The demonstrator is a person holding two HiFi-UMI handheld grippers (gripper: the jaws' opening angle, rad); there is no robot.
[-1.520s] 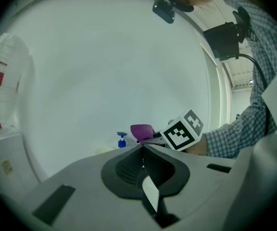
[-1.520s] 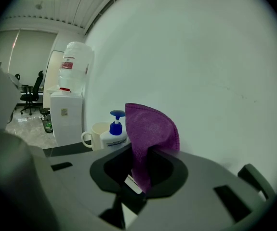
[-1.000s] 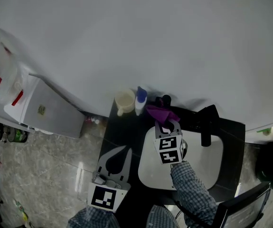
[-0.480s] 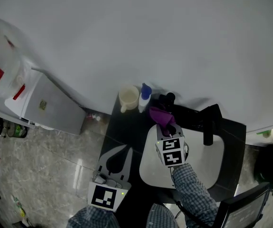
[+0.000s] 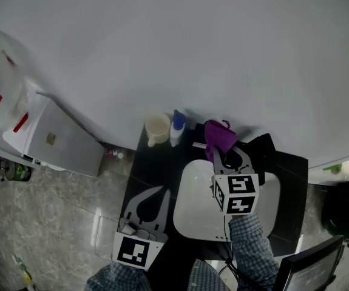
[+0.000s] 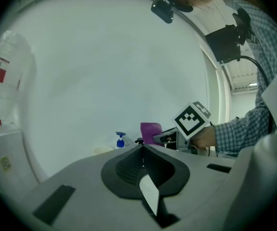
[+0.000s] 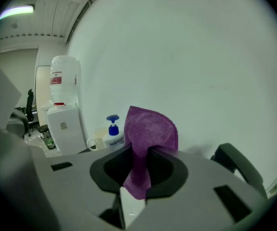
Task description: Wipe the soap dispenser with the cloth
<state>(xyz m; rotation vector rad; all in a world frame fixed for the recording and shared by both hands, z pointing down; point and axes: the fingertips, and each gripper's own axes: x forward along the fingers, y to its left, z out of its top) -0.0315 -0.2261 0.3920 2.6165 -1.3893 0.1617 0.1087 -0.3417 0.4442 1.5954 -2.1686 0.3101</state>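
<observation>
Right gripper view: right tongs (image 7: 139,154) pinch a bunched purple cloth (image 7: 151,128); left tongs (image 6: 143,150) clenched empty.

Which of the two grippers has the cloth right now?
The right gripper, held over the white sink: its fingers are clamped on the purple cloth. The left gripper, nearer the person, is shut with nothing between its fingers.

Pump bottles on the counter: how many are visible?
1: the blue-capped pump bottle beside the cup, left of the purple cloth. The cloth may hide another.
</observation>
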